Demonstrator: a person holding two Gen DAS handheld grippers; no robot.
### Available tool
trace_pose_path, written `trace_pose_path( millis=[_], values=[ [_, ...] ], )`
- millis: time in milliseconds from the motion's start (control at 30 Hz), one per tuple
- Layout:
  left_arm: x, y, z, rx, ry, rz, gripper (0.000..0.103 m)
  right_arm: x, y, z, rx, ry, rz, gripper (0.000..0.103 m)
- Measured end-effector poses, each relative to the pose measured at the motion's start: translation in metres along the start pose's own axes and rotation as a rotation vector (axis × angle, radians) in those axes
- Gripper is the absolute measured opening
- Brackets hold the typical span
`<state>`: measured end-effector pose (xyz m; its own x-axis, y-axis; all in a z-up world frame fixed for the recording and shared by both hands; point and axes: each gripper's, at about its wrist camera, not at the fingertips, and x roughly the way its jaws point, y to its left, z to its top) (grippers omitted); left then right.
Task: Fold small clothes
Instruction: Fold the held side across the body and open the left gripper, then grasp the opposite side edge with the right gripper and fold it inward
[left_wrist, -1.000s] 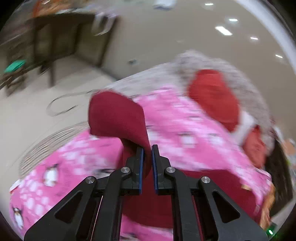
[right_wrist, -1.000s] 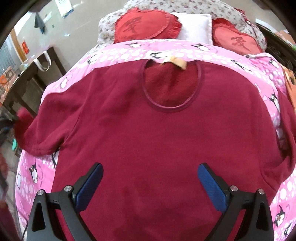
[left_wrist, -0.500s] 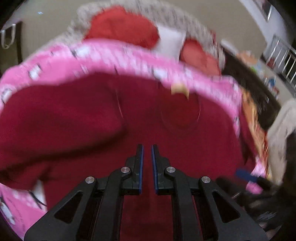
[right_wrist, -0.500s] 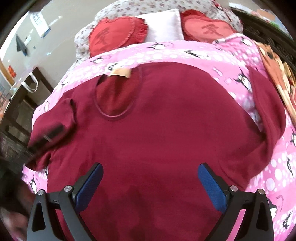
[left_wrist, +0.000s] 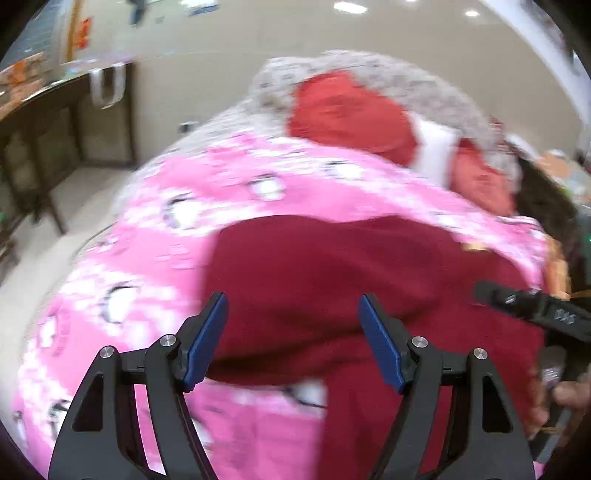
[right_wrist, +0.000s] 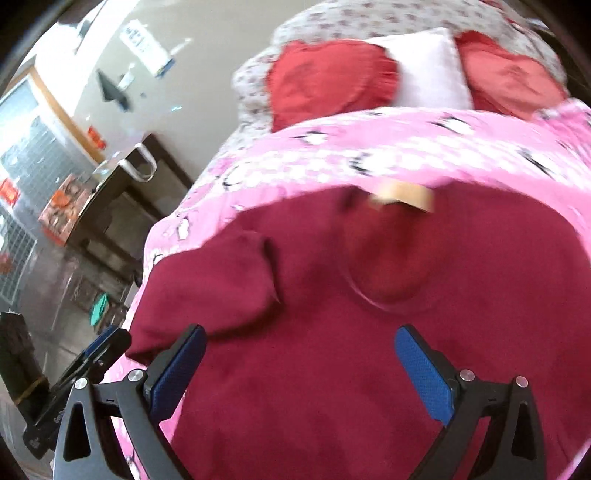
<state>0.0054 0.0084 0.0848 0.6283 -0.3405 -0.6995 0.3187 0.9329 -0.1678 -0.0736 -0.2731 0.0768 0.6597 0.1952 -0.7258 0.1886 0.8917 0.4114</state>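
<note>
The dark red fleece sweater (right_wrist: 351, 350) lies flat on the pink penguin-print quilt (right_wrist: 369, 155), one sleeve (right_wrist: 221, 280) folded inward. The left gripper (left_wrist: 291, 339) is opening, empty; the right gripper (right_wrist: 299, 369) hovers spread. Next, probably the opposite sleeve needs pinching.

Pink quilt (right_wrist: 406, 147) — 2 red cushions (right_wrist: 328, 77), white pillow (right_wrist: 428, 66)

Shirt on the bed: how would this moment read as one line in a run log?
shirt: flat on blanket, one sleeve folded in | left gripper: opening, empty | right gripper: open, empty
</note>
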Motion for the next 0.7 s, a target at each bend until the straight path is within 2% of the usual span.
trace_pose_path(
  millis=[167, 267, 367, 400, 433, 467, 600, 700],
  values=[
    [0.030, 0.041, -0.010, -0.109, 0.092, 0.066, 0.073, 0.052, 0.030, 0.018, -0.100, 0.036, -0.021, 0.075],
    [0.039, 0.045, -0.017, -0.124, 0.115, 0.064, 0.073, 0.077, 0.038, 0.022, -0.134, 0.046, -0.069, 0.074],
    [0.042, 0.042, -0.019, -0.110, 0.105, 0.074, 0.073, 0.084, 0.046, 0.020, -0.168, 0.008, -0.088, 0.069],
    [0.042, 0.040, -0.018, -0.107, 0.105, 0.075, 0.073, 0.085, 0.049, 0.018, -0.186, 0.005, -0.097, 0.057],
    [0.043, 0.040, -0.017, -0.106, 0.106, 0.074, 0.073, 0.083, 0.049, 0.018, -0.204, 0.005, -0.105, 0.036],
    [0.043, 0.040, -0.016, -0.105, 0.106, 0.072, 0.073, 0.081, 0.051, 0.018, -0.224, 0.011, -0.091, 0.032],
    [0.043, 0.040, -0.017, -0.104, 0.105, 0.073, 0.073, 0.078, 0.045, 0.020, -0.216, 0.018, -0.067, 0.032],
    [0.044, 0.040, -0.017, -0.113, 0.109, 0.072, 0.073, 0.092, 0.036, 0.023, -0.175, 0.073, -0.027, 0.032]
  ],
)
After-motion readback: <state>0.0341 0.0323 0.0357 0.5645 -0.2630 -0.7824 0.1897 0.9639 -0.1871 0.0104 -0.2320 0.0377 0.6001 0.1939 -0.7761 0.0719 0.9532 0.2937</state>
